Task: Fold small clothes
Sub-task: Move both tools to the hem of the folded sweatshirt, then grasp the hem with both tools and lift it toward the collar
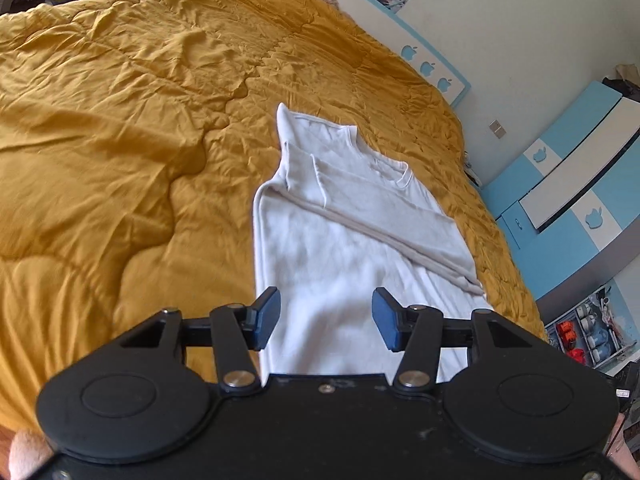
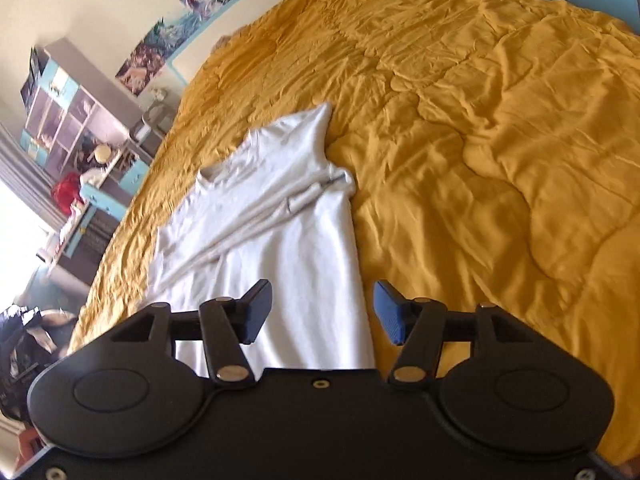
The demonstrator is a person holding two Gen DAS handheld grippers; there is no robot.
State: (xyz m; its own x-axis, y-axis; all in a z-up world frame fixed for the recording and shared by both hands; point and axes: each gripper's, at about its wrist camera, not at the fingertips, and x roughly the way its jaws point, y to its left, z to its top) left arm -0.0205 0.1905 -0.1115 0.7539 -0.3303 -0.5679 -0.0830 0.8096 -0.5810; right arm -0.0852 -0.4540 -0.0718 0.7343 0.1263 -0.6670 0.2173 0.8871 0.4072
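A white long-sleeved top (image 1: 344,248) lies flat on the mustard-yellow quilt (image 1: 120,128), its sleeves folded across the chest and its collar toward the far side. My left gripper (image 1: 326,320) hovers open above the garment's near hem, with nothing between its blue pads. In the right wrist view the same top (image 2: 280,224) lies left of centre on the quilt (image 2: 480,140). My right gripper (image 2: 322,312) hangs open over the hem's right edge, holding nothing.
The quilt covers the whole bed, with wide wrinkled room on the side away from the garment. A white and blue headboard (image 1: 420,44) lines the wall. Blue cabinets (image 1: 568,172) and cluttered shelves (image 2: 68,120) stand beside the bed.
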